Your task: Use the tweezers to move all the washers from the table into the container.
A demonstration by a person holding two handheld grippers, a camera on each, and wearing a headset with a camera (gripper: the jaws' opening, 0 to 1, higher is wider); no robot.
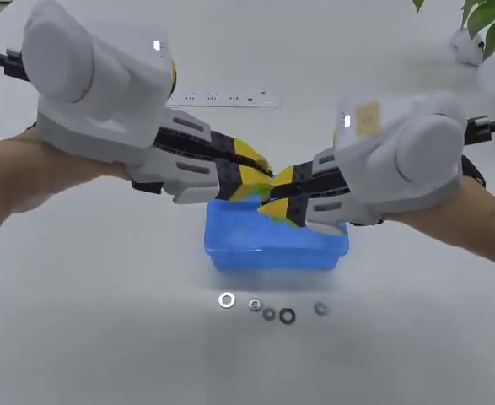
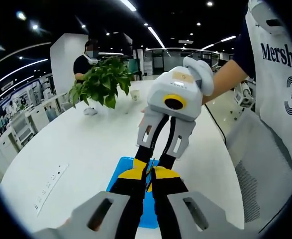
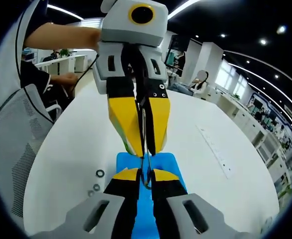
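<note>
Washers (image 1: 287, 315) waiting in a row on desk (image 1: 104, 337) beside blue container (image 1: 272, 253); tweezers (image 3: 145, 167) passed between left gripper (image 1: 260, 177) and right gripper (image 1: 272, 200), jaws clenched on them, probably re-seating for finer picking.

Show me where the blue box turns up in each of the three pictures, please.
Head view: the blue box sits in the centre, just above the row of washers.
Left gripper view: the blue box lies at bottom centre, partly hidden.
Right gripper view: the blue box lies at bottom centre, again partly hidden.
Shared landmark: the white power strip, lying a little away from the box.
</note>
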